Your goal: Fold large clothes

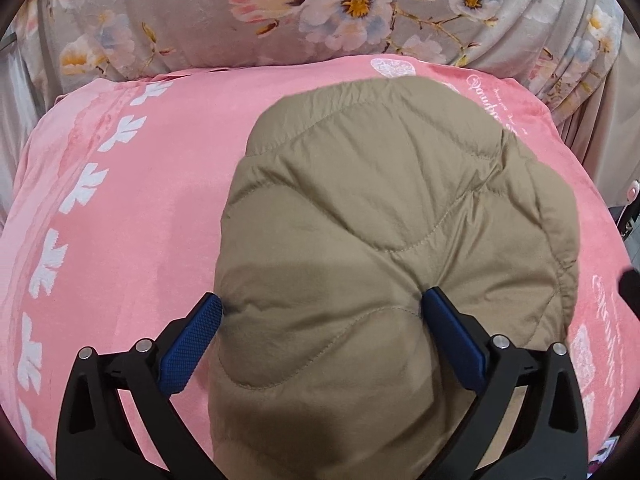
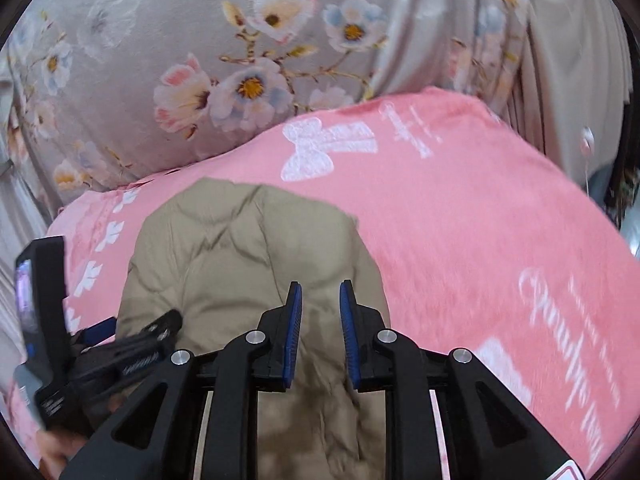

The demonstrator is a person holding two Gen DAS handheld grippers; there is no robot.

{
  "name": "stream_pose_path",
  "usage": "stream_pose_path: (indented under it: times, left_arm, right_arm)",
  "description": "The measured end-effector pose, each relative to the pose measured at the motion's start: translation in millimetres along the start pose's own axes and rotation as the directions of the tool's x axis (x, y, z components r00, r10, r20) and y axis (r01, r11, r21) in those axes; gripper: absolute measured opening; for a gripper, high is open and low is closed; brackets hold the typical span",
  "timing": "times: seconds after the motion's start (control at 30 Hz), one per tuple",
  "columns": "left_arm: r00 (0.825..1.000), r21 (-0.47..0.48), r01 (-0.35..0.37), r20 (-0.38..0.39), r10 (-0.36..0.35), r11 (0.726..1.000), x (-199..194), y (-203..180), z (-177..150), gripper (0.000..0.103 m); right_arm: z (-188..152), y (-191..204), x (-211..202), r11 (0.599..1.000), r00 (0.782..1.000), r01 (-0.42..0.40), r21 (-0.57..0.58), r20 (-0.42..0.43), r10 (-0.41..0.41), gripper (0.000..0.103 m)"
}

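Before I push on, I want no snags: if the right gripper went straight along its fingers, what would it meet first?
Most likely the tan quilted jacket: the right gripper hangs over it with its jaws slightly apart and nothing between them. How high it hangs is unclear.

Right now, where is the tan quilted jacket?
The tan quilted jacket lies bundled on the pink blanket, ahead of both wrist cameras, in front of the floral bedding.

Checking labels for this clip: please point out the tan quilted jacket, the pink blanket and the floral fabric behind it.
tan quilted jacket (image 1: pixel 380 208): left wrist view, middle of its stitched upper surface.
pink blanket (image 1: pixel 152 220): left wrist view, bare stretch left of the jacket.
floral fabric (image 2: pixel 248 84): right wrist view, a blue-and-white flower on it.
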State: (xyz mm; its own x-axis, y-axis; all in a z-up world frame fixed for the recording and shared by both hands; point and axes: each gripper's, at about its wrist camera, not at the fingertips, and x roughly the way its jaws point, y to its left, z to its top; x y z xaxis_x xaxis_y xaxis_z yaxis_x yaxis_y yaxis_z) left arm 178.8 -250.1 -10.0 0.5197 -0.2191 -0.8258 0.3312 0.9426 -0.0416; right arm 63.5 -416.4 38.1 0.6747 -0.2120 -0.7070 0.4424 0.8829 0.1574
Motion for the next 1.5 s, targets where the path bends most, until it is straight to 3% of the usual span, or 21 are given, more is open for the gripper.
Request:
stream_pose_path:
  times: [0.2, 0.37, 0.63, 1.5]
  left_arm:
    - [0.997, -0.001, -0.02, 0.079, 0.02, 1.0, -17, 0, 48, 0.095]
    - [1.0, -0.05, 0.002, -0.003, -0.002, 0.999, 25, -2, 75, 0.097]
    - [0.997, 0.008, -0.072, 0.025, 0.071, 0.997, 56, -21, 59, 0.098]
    - [0.983, 0.058, -0.146, 0.12, 0.139, 0.988, 78, -29, 39, 0.098]
  right_arm:
    - [33, 21, 54, 1.0, 0.999, -0.018, -0.02, -0.046, 0.017, 0.018]
    - [33, 24, 103, 1.0, 0.994, 0.02, 0.0, -0.103, -0.02, 0.018]
    - [8, 6, 139, 0.996, 0.988, -0.023, 0.087, -0.153, 0.036, 0.014]
    - [-9, 13, 151, 0.997, 0.994, 0.016, 0.075, -0.107, -0.008, 0.014]
